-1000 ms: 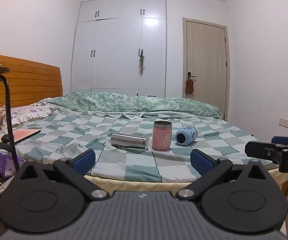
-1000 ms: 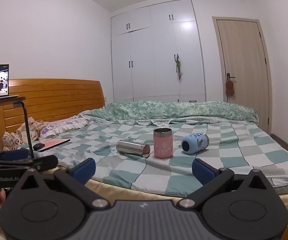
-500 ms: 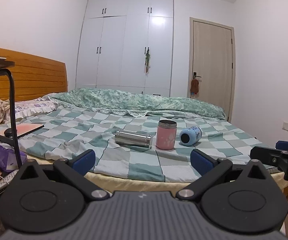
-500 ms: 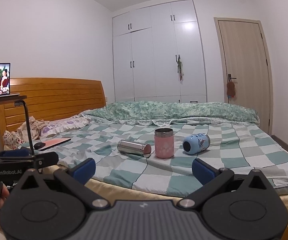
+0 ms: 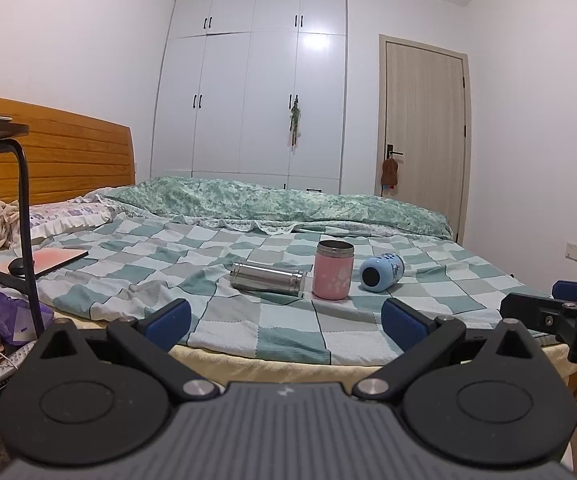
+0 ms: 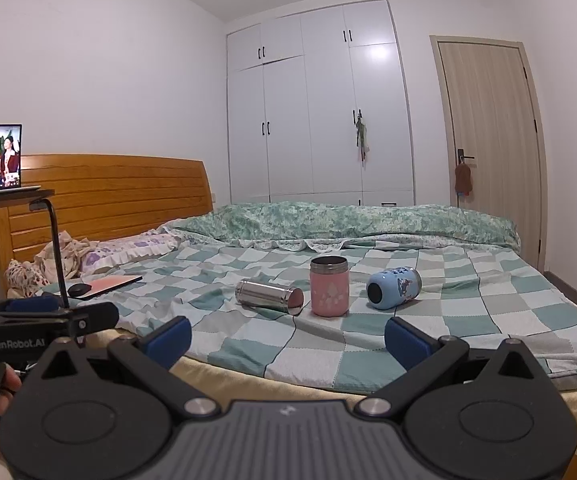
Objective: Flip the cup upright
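We hold both tools — left tool, right tool — wide open, empty, short of the bed. Steel cup and blue cup lie sideways ahead, flanking the upright pink cup.

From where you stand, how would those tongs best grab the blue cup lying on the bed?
I'd grip the blue cup across its round middle, coming from above with the right tongs, one finger on each side. It lies on its side, mouth toward us, so the curved wall is exposed, and the pink cup stands clear to its left.
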Demonstrator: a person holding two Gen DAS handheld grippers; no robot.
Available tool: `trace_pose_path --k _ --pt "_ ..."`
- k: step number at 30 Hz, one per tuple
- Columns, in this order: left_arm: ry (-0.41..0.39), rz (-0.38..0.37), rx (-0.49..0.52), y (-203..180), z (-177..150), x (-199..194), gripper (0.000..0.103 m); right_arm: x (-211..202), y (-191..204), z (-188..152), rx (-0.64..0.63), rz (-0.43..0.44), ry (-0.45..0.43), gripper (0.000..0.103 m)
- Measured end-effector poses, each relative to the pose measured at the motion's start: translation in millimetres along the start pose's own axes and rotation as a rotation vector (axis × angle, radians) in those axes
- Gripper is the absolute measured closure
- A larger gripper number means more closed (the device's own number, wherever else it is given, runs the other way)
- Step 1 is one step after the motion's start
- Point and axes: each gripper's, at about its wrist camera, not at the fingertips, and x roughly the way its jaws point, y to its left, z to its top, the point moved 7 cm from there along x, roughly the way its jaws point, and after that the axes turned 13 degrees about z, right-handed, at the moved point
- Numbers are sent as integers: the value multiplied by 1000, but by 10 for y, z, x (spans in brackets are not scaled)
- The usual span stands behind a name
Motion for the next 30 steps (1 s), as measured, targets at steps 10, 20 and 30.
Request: trace_pose_path --k 10,20,30 --pt "-11 7 2 5 38 6 0 4 10 1 2 -1 -1 0" --pt "-13 8 -1 -14 28 -7 0 4 -26 -16 18 3 -1 0" --pt "-13 9 -1 -16 28 -7 0 23 -8 -16 14 7 4 0"
